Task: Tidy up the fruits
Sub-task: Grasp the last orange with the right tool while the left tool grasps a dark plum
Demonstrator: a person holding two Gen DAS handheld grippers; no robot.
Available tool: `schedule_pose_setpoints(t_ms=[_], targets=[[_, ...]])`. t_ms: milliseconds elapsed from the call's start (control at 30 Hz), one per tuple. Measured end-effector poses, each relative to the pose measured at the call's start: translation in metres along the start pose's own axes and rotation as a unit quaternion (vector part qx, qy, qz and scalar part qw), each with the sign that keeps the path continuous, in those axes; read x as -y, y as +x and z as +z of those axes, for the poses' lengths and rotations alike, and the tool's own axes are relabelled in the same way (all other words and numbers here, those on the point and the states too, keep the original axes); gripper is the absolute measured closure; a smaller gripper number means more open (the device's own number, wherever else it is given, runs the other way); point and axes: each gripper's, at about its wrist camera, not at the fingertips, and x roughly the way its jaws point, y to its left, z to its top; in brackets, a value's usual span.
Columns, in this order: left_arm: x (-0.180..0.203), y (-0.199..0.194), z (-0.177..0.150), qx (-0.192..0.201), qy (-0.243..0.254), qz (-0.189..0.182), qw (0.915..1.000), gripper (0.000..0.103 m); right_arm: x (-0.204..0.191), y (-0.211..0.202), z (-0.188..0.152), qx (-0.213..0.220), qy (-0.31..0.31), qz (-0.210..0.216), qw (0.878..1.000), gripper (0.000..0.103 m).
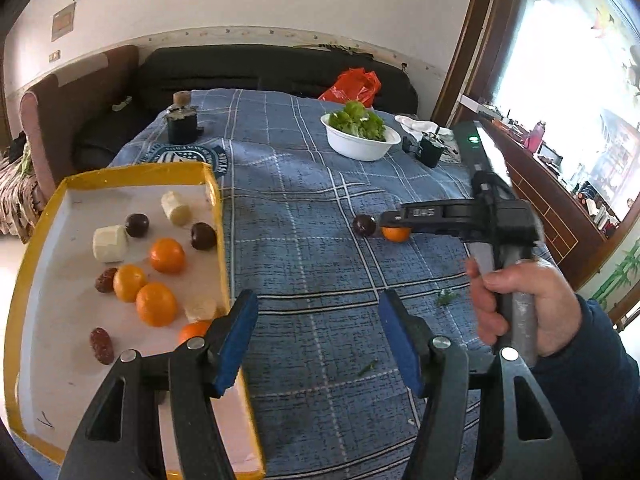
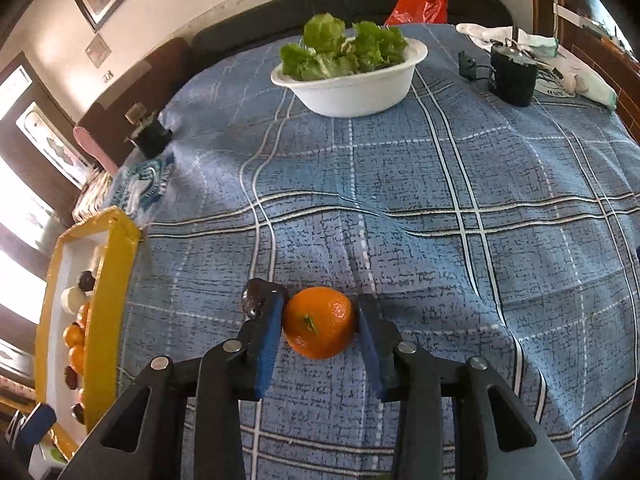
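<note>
Left gripper [image 1: 316, 340]: we hold it low over the tablecloth [image 1: 320, 208] at the tray's near right edge, jaws spread wide with nothing between them.
Tray [image 1: 120, 174]: we see a yellow-rimmed white tray at the left of the table, holding several oranges, dark plums, red dates and pale banana pieces.
Hand [image 1: 524, 304]: our right hand grips the handle of the other tool, at the right.
Right gripper [image 2: 318, 320]: we have it pointed down at the cloth, jaws narrow around an orange [image 2: 320, 322]; the left pad touches the fruit, and the right pad sits at its skin, though we cannot tell for sure that it presses.
Orange: it rests on the cloth mid-table, well apart from the tray.
Plum [image 2: 256, 300]: a dark plum lies just outside the left finger, touching it.
Bowl [image 2: 352, 88]: farther back we see a white bowl of lettuce [image 2: 344, 48].
Dark pots [image 2: 514, 76]: one stands right of the bowl, another at the far left edge.
Red bag [image 2: 422, 4]: it lies beyond the table on a dark sofa.
</note>
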Motion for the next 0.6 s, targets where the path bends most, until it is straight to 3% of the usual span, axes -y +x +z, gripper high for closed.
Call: schedule_pose_setpoints(t_ms=[100, 267, 500, 600], targets=[[-0.005, -0.008, 0.007, 0.007, -0.005, -0.006, 0.9999, 0.041, -0.005, -0.035, 0.006, 0.029, -0.005, 0.017, 0.999, 0.064], [-0.009, -0.023, 0.025, 0.018, -0.014, -0.019, 0.9996, 0.041, -0.038, -0.127, 0.034, 0.11, -0.042, 0.037, 0.992, 0.064], [0.003, -0.057, 0.07, 0.057, -0.003, -0.023, 0.9981, 0.041, -0.082, -0.27, 0.093, 0.253, -0.072, 0.036, 0.964, 0.063], [0.014, -0.067, 0.088, 0.07, 0.005, -0.037, 0.9968, 0.041, -0.08, -0.305, 0.099, 0.288, -0.067, 0.033, 0.955, 0.063]])
